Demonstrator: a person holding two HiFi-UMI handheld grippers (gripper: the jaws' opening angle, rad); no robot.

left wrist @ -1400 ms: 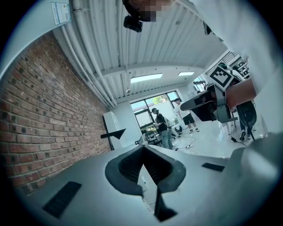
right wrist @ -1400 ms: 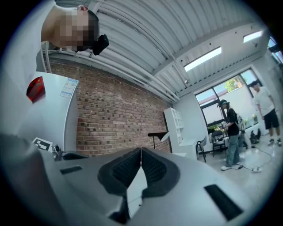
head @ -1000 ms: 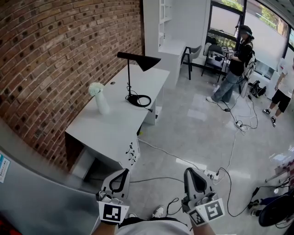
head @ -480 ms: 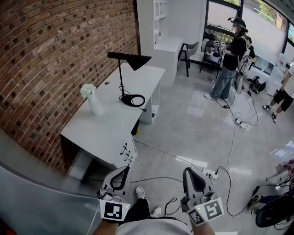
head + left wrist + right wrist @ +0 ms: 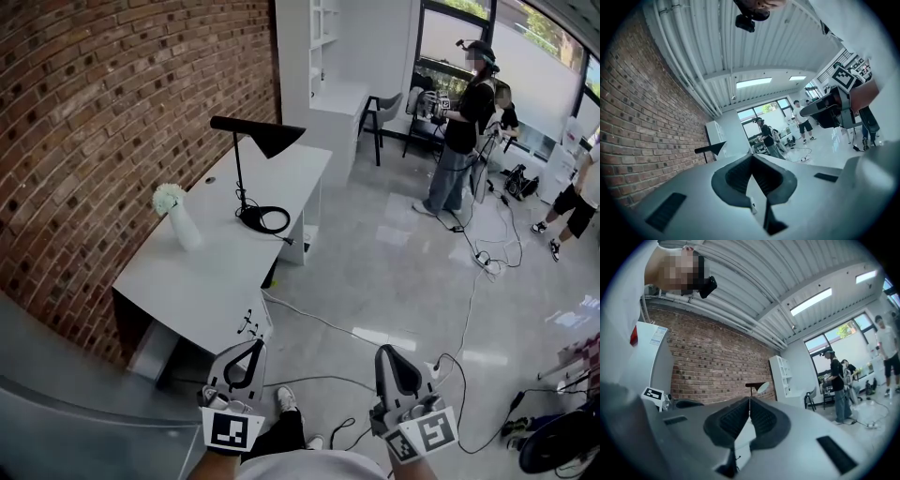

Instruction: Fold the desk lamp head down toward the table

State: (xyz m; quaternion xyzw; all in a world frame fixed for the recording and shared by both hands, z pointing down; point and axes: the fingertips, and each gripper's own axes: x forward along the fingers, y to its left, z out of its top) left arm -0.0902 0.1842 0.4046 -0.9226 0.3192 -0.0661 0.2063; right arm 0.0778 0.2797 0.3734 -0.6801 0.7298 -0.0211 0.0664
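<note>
A black desk lamp [image 5: 253,150] stands on the white desk [image 5: 206,267] against the brick wall, its cone head [image 5: 275,139] level at the top of a thin upright stem, its round base [image 5: 263,219] ringed by coiled cord. The lamp also shows far off in the left gripper view as a black lamp head [image 5: 710,148] and in the right gripper view as a lamp head [image 5: 758,386]. My left gripper [image 5: 247,354] and right gripper [image 5: 394,361] are held low near my body, well short of the desk. Both are shut and hold nothing.
A white vase with white flowers [image 5: 175,214] stands on the desk left of the lamp. A tall white shelf unit [image 5: 323,75] stands beyond the desk. Cables [image 5: 459,328] trail over the grey floor. A person [image 5: 457,131] stands at the back right, another [image 5: 572,202] at the right edge.
The view has shifted: the desk and lamp sit slightly further left and lower in the frame, and the person at the back has moved left. Both grippers stay shut near my body.
</note>
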